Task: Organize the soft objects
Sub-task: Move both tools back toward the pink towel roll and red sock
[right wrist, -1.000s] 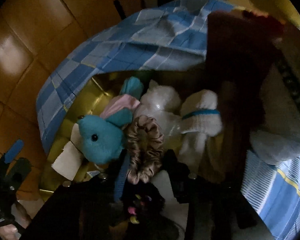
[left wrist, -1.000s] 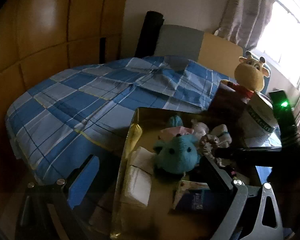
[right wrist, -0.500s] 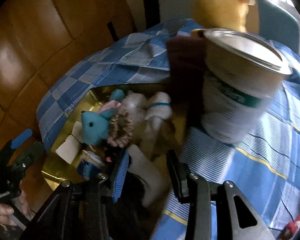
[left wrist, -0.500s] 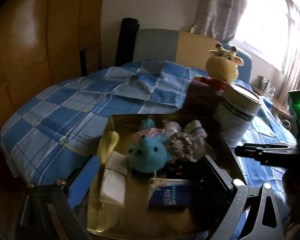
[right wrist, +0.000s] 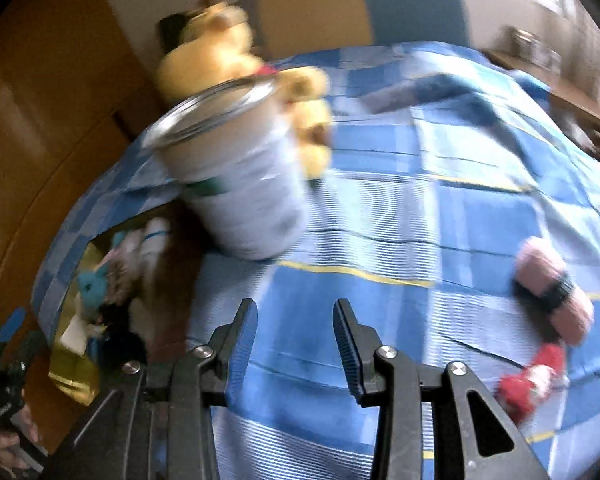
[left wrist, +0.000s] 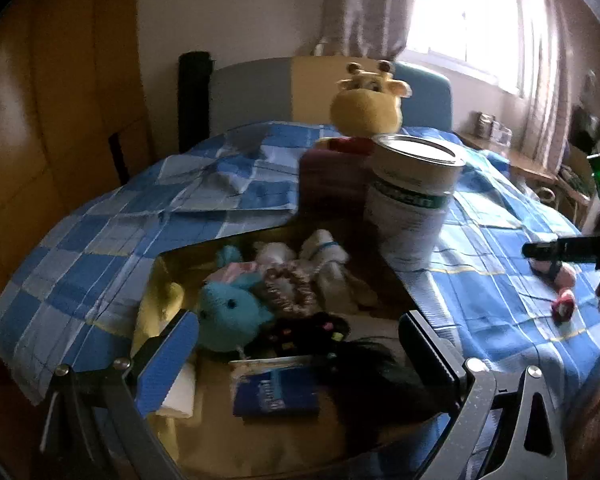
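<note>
1. Plush and fabric mostly gathered already in the gold tray (left wrist: 160, 280): teal plush toy (left wrist: 230, 316), striped scrunchie (left wrist: 288, 294), white rolled socks (left wrist: 326, 260).
2. Loose on the checked bedspread (right wrist: 380, 220), well apart from the tray: pink rolled sock (right wrist: 552, 296) and, near it, a small red soft item (right wrist: 528, 380).
3. Right gripper (right wrist: 296, 344): jaws spread, empty, poised over bare bedspread. Left gripper (left wrist: 298, 356): wide apart, empty, above the tray.
4. Risk, as a judgement: pinching bedspread along with the sock; clipping the tall white tin (left wrist: 412, 208) beside the tray while crossing over; dropping the sock short of the tray.
5. Hard to read: right view heavily blurred; red item's identity unclear; dark tangle in the tray's front unidentifiable; yellow giraffe plush (left wrist: 366, 104) partly hidden behind the tin.
</note>
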Demonstrator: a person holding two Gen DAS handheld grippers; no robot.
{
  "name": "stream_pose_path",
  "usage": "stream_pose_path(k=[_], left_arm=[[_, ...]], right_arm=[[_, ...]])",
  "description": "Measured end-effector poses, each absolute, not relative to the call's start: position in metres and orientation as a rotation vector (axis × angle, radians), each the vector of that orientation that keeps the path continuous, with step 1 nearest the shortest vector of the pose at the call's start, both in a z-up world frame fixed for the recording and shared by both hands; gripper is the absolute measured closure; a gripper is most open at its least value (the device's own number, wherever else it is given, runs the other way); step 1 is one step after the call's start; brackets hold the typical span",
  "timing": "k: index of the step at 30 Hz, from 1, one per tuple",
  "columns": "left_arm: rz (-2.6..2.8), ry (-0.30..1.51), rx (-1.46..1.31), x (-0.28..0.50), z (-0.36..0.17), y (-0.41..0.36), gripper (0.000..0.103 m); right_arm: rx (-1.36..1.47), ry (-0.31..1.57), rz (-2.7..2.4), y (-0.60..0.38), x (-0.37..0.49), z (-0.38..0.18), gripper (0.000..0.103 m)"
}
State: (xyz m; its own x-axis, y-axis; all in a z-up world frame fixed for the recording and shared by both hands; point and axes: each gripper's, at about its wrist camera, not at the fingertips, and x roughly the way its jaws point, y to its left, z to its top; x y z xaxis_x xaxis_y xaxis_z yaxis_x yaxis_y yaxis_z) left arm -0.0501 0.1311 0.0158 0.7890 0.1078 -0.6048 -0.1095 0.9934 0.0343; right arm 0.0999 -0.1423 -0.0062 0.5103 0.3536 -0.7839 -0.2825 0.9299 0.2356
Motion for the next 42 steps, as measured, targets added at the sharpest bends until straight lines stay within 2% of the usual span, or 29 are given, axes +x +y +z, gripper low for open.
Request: stream_pose_path(k=[8, 14, 18, 27, 31, 35, 42], left_arm=[[0.043, 0.652, 0.058, -0.042, 0.017, 0.098, 0.002], [-0.011, 0.645, 0.088, -0.038, 0.018, 0.076, 0.002], [-0.037, 0.649, 0.098, -0.034, 0.017, 0.065, 0.002], [-0.089, 0.662, 0.093, -0.030, 0.012, 0.050, 0.002], [-0.113, 0.679, 0.087, -0.026, 0.009, 0.044, 0.002], [-0.147, 0.678, 0.088, -0.023, 0.009, 0.034, 0.002], [-0.229, 0.705, 0.103, -0.009, 0.007, 0.006, 0.002]], right_arm=[[0.266, 0.964, 0.116, -0.239, 0.104, -0.003, 0.064], [0.442, 1.043, -0.066, -0.296, 0.104, -0.022, 0.057], [0.515, 1.087, -0.141, -0.318, 0.102, -0.038, 0.040], [0.572, 1.205, -0.173, -0.322, 0.108, -0.070, 0.038], [0.731, 1.139, 0.181, -0.306, 0.105, -0.055, 0.038], [0.665, 1.021, 0.112, -0.315, 0.103, -0.028, 0.038], [0.631, 0.910, -0.148, -0.355, 0.106, -0.024, 0.038]])
